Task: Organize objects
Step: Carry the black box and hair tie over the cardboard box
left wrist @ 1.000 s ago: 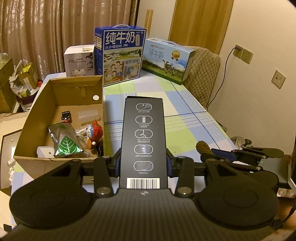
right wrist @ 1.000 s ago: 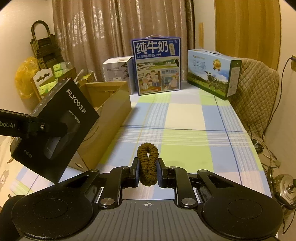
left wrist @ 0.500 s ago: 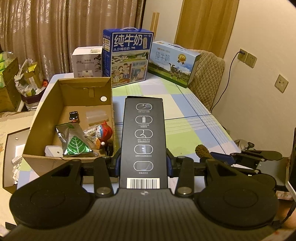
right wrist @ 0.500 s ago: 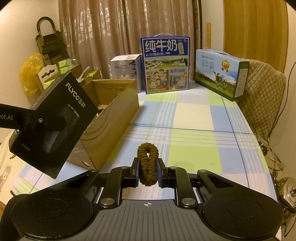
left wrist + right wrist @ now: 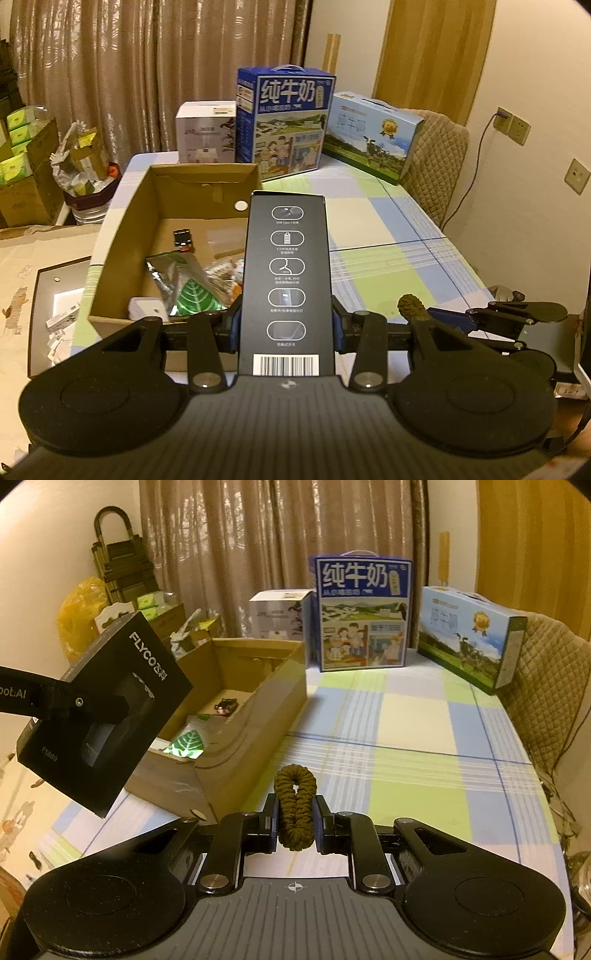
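Since a second ago both grippers have carried their loads nearer the cardboard box (image 5: pixel 122 236), so that its open top now sits closer below and ahead of the left gripper.

Left gripper (image 5: pixel 286 325): its two fingers are clamped on the sides of a tall black carton (image 5: pixel 286 280) — white icons and a barcode label on the face turned to the camera. The carton is held in the air at the cardboard box's near right corner, partly over its inside. From the right wrist view the same carton (image 5: pixel 107 716) shows a FLYCO logo and hangs tilted, left of the box.

Right gripper (image 5: pixel 295 818): its fingers are pressed together on a brown braided loop (image 5: pixel 295 797), held above the checked tablecloth (image 5: pixel 413 731), just right of the cardboard box's near end.

Inside the cardboard box lie a silver pouch with a green leaf (image 5: pixel 192 291), a small white item (image 5: pixel 146 308) and other small things. Beyond the box's far end stand a white box (image 5: pixel 205 133), a blue milk case (image 5: pixel 286 122) and, further right, a green-and-blue milk case (image 5: pixel 373 136) — all at the table's far edge.
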Demonstrator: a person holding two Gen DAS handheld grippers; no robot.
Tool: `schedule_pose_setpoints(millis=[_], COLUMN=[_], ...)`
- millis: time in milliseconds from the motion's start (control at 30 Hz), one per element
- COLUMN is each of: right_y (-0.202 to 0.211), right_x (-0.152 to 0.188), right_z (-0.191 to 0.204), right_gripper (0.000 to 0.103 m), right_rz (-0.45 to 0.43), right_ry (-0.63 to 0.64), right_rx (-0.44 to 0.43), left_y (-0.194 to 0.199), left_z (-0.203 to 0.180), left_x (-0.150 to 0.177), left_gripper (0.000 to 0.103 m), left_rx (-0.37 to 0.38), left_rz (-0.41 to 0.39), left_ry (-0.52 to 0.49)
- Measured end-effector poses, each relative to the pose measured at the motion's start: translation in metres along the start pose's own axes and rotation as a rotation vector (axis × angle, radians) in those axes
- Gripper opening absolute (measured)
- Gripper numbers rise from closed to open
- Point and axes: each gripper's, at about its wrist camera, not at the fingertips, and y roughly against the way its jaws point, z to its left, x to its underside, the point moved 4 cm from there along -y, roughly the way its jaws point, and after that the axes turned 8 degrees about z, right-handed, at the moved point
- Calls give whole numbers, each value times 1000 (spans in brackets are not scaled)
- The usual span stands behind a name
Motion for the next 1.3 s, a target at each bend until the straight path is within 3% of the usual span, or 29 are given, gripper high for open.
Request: schedule_pose_setpoints(millis=[600, 1033, 1300], right_y=[-33, -60, -82], right_x=[-31, -85, -98], right_z=[39, 60, 68], right_gripper=[15, 15, 15], right_rz=[5, -14, 12], right_ry=[60, 71, 77], right_rx=[-61, -112, -129], left_y=[3, -22, -39], left_z=[56, 97, 109], left_x=[-16, -47, -64], left_gripper=[38, 38, 38], left_rx=[-72, -116, -124], left_rz=[6, 39, 53], left_ry=[12, 4, -9])
